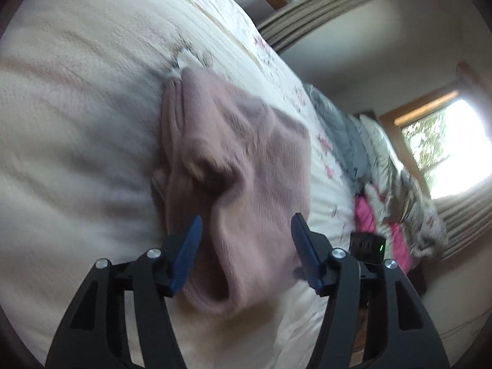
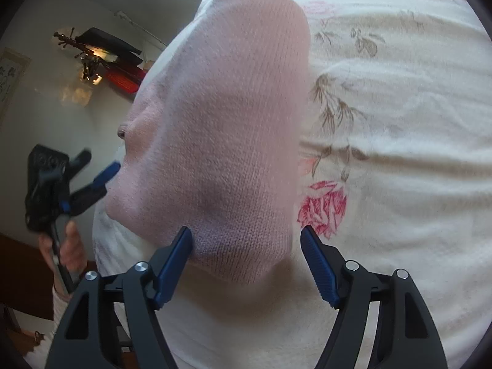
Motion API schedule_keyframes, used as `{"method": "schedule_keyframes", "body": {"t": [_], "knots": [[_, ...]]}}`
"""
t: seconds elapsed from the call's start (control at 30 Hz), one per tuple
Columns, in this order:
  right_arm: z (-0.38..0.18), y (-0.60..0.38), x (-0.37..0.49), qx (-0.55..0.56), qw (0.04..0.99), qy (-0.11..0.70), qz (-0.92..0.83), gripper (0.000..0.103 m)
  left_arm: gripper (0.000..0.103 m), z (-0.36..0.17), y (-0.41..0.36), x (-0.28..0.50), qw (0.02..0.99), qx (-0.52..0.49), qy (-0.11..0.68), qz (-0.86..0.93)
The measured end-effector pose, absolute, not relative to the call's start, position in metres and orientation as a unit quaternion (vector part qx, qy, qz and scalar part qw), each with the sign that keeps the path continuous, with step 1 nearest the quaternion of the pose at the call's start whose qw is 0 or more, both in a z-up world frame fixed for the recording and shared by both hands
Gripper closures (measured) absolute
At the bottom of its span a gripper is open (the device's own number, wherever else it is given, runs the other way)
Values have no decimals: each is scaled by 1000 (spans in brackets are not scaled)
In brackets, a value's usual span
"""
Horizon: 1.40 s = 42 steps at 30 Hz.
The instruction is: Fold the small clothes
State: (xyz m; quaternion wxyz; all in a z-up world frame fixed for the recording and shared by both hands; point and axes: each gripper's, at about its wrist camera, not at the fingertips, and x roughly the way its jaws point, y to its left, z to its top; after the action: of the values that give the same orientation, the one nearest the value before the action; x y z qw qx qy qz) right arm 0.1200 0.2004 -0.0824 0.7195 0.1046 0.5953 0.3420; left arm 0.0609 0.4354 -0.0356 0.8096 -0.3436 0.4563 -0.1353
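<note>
A small pale pink knitted garment (image 1: 233, 166) lies rumpled on the cream bedspread (image 1: 77, 107), its open hem nearest the left wrist camera. My left gripper (image 1: 246, 224) hovers open over that near edge, blue fingers either side of the cloth without pinching it. In the right wrist view the same pink knit (image 2: 221, 117) fills the middle, and my right gripper (image 2: 246, 236) stands open around its near corner. The left gripper (image 2: 101, 178) shows at the garment's far left edge, held by a hand (image 2: 70, 246).
The bedspread (image 2: 399, 123) carries a flower print with a red rose (image 2: 323, 206). A heap of grey, white and bright pink clothes (image 1: 384, 190) lies at the bed's far side under a window (image 1: 446, 147). A white cloth piece (image 1: 187, 58) peeks beyond the garment.
</note>
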Motion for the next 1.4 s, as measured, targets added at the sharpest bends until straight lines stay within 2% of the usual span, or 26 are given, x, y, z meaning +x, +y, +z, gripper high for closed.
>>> {"method": "schedule_keyframes", "body": {"t": [0.07, 0.13, 0.17, 0.2, 0.3, 0.47, 0.63, 0.67, 0.73, 0.77, 0.8, 0.93, 1.1, 1.17, 1.2, 1.23, 1.27, 1.3, 1.4], "knots": [[-87, 201, 122, 114, 713, 601, 343, 31, 43, -40, 424, 61, 813, -325, 467, -124], [-89, 203, 123, 119, 710, 603, 345, 39, 54, -50, 418, 62, 807, -321, 482, -117], [-88, 203, 124, 114, 712, 602, 343, 47, 80, -56, 416, 64, 800, -326, 488, -126], [-87, 203, 123, 112, 714, 601, 343, 55, 96, -63, 416, 65, 790, -333, 497, -135], [-81, 194, 124, 121, 711, 602, 343, 67, 96, -78, 418, 68, 784, -342, 502, -129], [-90, 202, 122, 77, 712, 614, 332, 69, 96, -103, 422, 70, 775, -350, 512, -123], [-93, 204, 126, 71, 708, 618, 335, 65, 93, -96, 428, 65, 770, -352, 514, -137], [-90, 204, 126, 66, 710, 614, 338, 62, 88, -91, 430, 64, 770, -351, 514, -140], [-82, 204, 127, 60, 713, 608, 344, 55, 71, -77, 437, 60, 776, -347, 507, -141], [-79, 202, 130, 59, 716, 604, 344, 53, 54, -70, 442, 58, 784, -343, 500, -135], [-75, 202, 131, 56, 721, 599, 343, 52, 45, -60, 449, 57, 798, -337, 485, -125], [-59, 200, 142, 54, 740, 578, 340, 42, 44, -34, 470, 76, 829, -306, 461, -84], [-56, 206, 150, 41, 752, 570, 328, 41, 40, -26, 486, 140, 845, -279, 456, -33], [-59, 209, 149, 37, 752, 571, 327, 41, 42, -31, 486, 162, 839, -280, 466, -29], [-61, 209, 150, 32, 753, 572, 323, 40, 51, -34, 486, 169, 835, -283, 470, -33], [-64, 210, 150, 31, 752, 574, 322, 40, 62, -38, 485, 176, 828, -294, 474, -48], [-66, 211, 151, 32, 750, 576, 323, 40, 87, -40, 478, 182, 822, -303, 478, -57], [-69, 211, 152, 34, 748, 578, 324, 39, 92, -40, 476, 183, 822, -303, 479, -59], [-74, 210, 153, 35, 748, 578, 325, 36, 94, -34, 478, 173, 844, -289, 450, -43]]}}
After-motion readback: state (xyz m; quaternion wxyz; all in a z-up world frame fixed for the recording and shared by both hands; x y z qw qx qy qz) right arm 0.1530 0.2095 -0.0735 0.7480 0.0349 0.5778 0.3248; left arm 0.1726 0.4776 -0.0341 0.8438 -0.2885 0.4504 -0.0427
